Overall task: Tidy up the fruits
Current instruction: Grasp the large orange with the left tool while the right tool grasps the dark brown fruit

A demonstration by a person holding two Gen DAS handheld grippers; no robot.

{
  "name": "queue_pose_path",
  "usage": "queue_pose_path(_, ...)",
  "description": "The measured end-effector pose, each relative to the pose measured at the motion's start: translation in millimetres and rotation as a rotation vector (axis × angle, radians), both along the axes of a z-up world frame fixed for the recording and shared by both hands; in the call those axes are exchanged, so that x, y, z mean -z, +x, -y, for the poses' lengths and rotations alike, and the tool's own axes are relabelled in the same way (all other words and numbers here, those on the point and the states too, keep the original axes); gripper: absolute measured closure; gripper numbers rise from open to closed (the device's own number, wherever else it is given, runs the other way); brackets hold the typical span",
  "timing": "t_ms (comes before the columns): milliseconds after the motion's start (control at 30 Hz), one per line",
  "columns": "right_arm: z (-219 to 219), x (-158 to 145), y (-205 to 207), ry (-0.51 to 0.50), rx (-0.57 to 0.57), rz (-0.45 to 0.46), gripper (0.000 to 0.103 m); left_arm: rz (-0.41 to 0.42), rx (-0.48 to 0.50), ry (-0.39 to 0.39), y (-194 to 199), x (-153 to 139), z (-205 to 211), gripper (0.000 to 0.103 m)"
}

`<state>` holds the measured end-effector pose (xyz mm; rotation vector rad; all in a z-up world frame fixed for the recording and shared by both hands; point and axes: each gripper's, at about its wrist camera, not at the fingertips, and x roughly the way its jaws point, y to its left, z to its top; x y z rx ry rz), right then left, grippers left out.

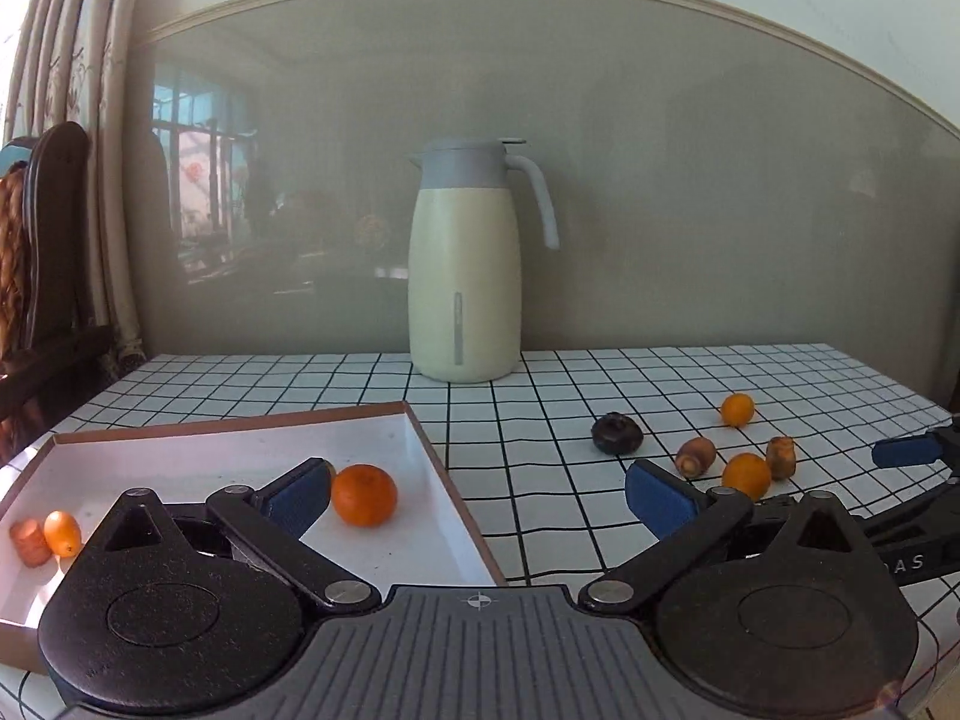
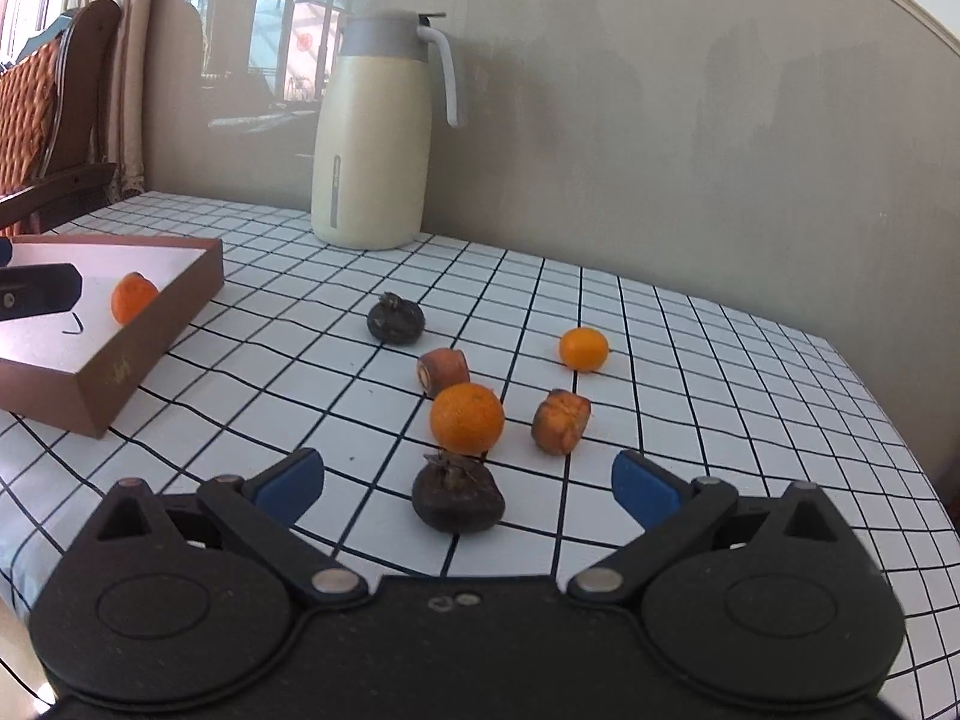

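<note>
My left gripper (image 1: 477, 501) is open and empty over the right edge of the brown box (image 1: 456, 492). In the box lie an orange (image 1: 364, 494), a kumquat (image 1: 62, 533) and a carrot piece (image 1: 30, 542). My right gripper (image 2: 468, 489) is open, its fingers on either side of a dark fruit (image 2: 458, 500) on the table. Beyond it lie an orange (image 2: 467, 418), two carrot pieces (image 2: 444, 369) (image 2: 560, 422), a kumquat (image 2: 583, 349) and a second dark fruit (image 2: 395, 318). The right gripper also shows in the left wrist view (image 1: 912, 453).
A cream thermos jug (image 1: 464, 267) stands at the back of the checked tablecloth (image 1: 540, 420) against the grey wall. A wooden chair (image 2: 54, 120) and curtains are at the left. The table's right edge (image 2: 900, 420) is near the fruits.
</note>
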<state>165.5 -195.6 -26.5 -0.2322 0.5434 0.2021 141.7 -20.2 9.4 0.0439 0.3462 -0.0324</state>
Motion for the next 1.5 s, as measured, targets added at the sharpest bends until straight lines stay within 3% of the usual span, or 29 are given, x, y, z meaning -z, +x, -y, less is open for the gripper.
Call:
queue_pose_path(100, 1, 9, 13, -0.017, 0.019, -0.024, 0.006, -0.02, 0.038, 0.009, 6, 3, 13, 0.0)
queue_pose_path(333, 14, 20, 37, 0.002, 0.068, -0.095, 0.019, -0.037, 0.089, -0.025, 17, 11, 37, 0.0)
queue_pose_path(733, 79, 23, 48, 0.053, 0.212, -0.102, 0.019, -0.134, 0.197, -0.013, 52, 32, 98, 0.0)
queue_pose_path(800, 84, 19, 45, 0.09, 0.179, -0.093, 0.02, -0.137, 0.211, 0.017, 55, 34, 111, 0.0)
queue_pose_path(967, 72, 20, 55, 0.053, 0.126, -0.071, 0.017, -0.142, 0.232, 0.023, 62, 36, 127, 0.0)
queue_pose_path(1267, 90, 24, 73, 0.02, 0.194, -0.094, 0.018, -0.163, 0.251, 0.049, 81, 40, 153, 0.0)
queue_pose_path(1367, 106, 23, 72, 0.036, 0.225, -0.099, 0.024, -0.174, 0.247, 0.047, 91, 42, 163, 0.0)
queue_pose_path(1433, 116, 24, 71, 0.048, 0.243, -0.108, 0.028, -0.196, 0.249, 0.045, 97, 44, 168, 0.011)
queue_pose_path(1467, 121, 24, 70, 0.06, 0.248, -0.109, 0.028, -0.208, 0.249, 0.041, 99, 45, 170, 0.024)
queue_pose_path(1500, 125, 24, 69, 0.071, 0.252, -0.112, 0.029, -0.218, 0.247, 0.034, 102, 46, 172, 0.027)
